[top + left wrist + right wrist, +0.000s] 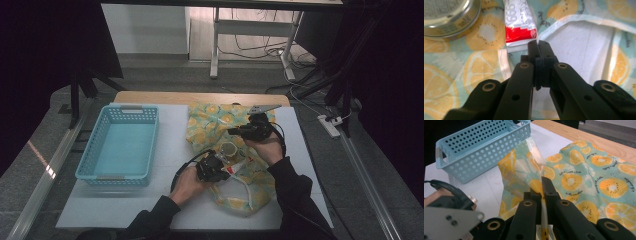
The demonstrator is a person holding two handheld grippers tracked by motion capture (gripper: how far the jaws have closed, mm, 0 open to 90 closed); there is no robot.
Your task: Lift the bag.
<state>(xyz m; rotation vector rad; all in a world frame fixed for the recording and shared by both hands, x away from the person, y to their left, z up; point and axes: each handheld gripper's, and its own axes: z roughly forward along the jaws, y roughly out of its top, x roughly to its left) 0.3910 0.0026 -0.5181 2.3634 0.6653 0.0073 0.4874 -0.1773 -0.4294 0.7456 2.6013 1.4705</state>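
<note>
A cloth bag (215,122) printed with orange slices lies on the white table top. On it rest a round tin (228,149) and a red and white tube (235,169). My left gripper (223,170) is shut, its tips (539,45) pinching the bag's white-lined rim right beside the tube's (520,22) crimped end. The tin (446,17) lies to the upper left of it. My right gripper (232,132) is shut on a fold of the bag (599,182), and its jaws (543,182) hold that fold raised off the table.
A light blue perforated basket (120,142) stands to the left of the bag, with nothing inside (481,142). The table's wooden far edge (200,97) runs behind both. A white cord (245,187) trails from the bag's near end.
</note>
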